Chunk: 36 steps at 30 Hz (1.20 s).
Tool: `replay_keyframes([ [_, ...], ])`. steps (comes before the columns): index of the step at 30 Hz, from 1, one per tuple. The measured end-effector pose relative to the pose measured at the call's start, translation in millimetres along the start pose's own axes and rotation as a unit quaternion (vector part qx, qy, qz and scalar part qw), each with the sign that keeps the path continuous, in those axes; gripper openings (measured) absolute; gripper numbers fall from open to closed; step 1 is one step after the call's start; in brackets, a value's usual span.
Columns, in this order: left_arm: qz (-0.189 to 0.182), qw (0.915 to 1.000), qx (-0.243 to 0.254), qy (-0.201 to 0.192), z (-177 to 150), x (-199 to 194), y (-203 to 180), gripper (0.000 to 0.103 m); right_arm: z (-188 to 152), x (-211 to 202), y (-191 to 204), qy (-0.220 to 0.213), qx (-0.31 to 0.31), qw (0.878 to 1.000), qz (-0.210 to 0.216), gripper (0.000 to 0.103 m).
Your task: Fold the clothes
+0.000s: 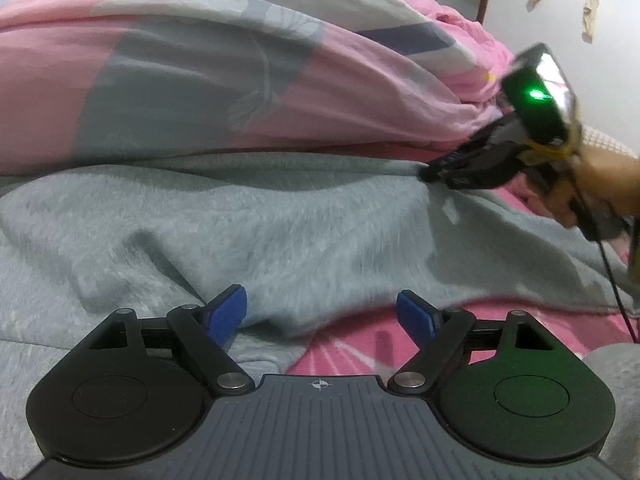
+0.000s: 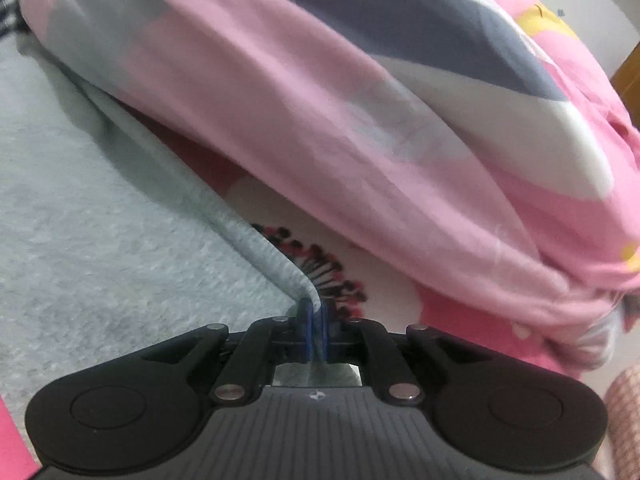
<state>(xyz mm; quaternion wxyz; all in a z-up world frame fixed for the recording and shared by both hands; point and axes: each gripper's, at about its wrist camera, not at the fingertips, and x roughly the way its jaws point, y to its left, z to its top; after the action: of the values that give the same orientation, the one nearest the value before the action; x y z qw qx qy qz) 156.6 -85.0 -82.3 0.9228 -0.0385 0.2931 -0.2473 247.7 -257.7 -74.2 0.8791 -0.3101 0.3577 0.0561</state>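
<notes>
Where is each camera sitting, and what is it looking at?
Left wrist view: sits on the left gripper, looking along its open blue fingers over the grey garment toward the pink quilt; the right gripper and the hand holding it show at right.
Right wrist view: sits on the right gripper, looking along its fingers, shut on the grey garment's edge, toward the pink quilt; no hand shows.
Both share the garment, quilt and flowered sheet.
</notes>
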Motion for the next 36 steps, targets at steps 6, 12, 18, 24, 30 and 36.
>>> replay_keyframes([
  [6,-0.003,1.0000,-0.007,0.006,-1,1,2,0.084,-4,58,-2,0.038,-0.061,0.992,-0.108,0.000],
  [12,-0.002,0.9999,-0.008,0.007,-1,3,1,0.084,-12,44,-31,0.010,0.042,0.996,-0.081,0.001],
  [18,0.002,1.0000,-0.005,0.008,0,5,-1,0.084,24,-13,-5,-0.094,0.076,0.990,0.078,0.002],
  [24,0.004,1.0000,-0.003,0.007,-2,7,-1,0.084,70,11,81,-0.126,-0.062,0.983,0.116,0.001],
  [30,0.003,1.0000,-0.004,0.007,-3,9,-1,0.085,126,62,70,-0.117,-0.016,0.990,0.079,0.000],
  [36,0.003,1.0000,-0.004,0.008,-4,9,-3,0.086,141,67,45,-0.101,0.059,0.986,0.116,0.000],
])
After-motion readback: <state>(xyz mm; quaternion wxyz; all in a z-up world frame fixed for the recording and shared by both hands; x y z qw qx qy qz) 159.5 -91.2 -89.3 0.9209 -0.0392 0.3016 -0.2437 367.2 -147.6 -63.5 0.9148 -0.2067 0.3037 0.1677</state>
